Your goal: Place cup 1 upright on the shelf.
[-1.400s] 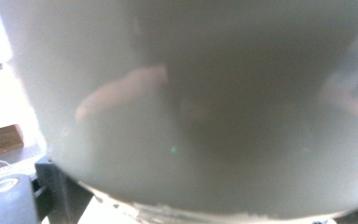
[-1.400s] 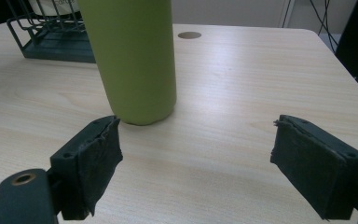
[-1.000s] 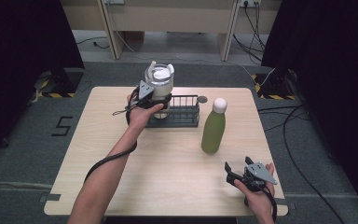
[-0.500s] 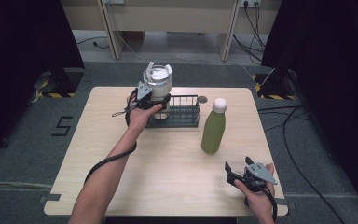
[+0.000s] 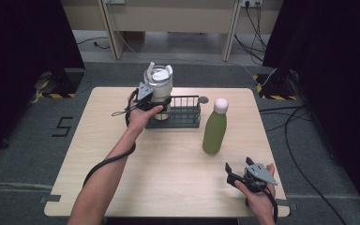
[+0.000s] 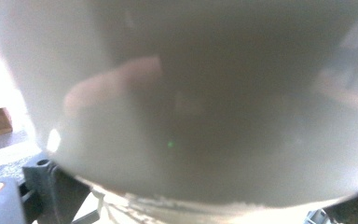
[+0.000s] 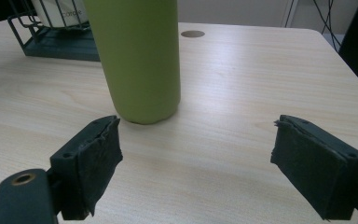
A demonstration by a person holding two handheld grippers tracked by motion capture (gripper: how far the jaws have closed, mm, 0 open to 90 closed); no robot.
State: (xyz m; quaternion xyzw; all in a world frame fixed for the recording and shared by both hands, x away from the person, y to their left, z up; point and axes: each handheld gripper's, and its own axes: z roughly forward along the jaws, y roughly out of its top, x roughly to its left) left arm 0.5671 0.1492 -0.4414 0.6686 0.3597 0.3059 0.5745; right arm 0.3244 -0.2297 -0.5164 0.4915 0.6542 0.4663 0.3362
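Right tool [image 5: 237, 169]: near right corner of the tabletop [image 5: 168, 173], held low in the person's right hand [image 5: 258, 194]; jaws spread wide, nothing between them
Green bottle [image 5: 214, 132]: upright with a white cap, right of centre, just beyond the right tool; its body rises past the spread jaws in the right gripper view [image 7: 137, 56]
Wire rack [image 5: 183, 112]: dark, far centre of the tabletop, left of the bottle
Grey tumbler [image 5: 158, 84]: at the rack's left end, lidded, upright
Left tool [image 5: 153, 101]: far left of centre, jaws pinching the tumbler's body; its grey wall looms blurred in the left gripper view [image 6: 205, 107]
Round grommet [image 5: 203, 100]: far edge, just behind the rack
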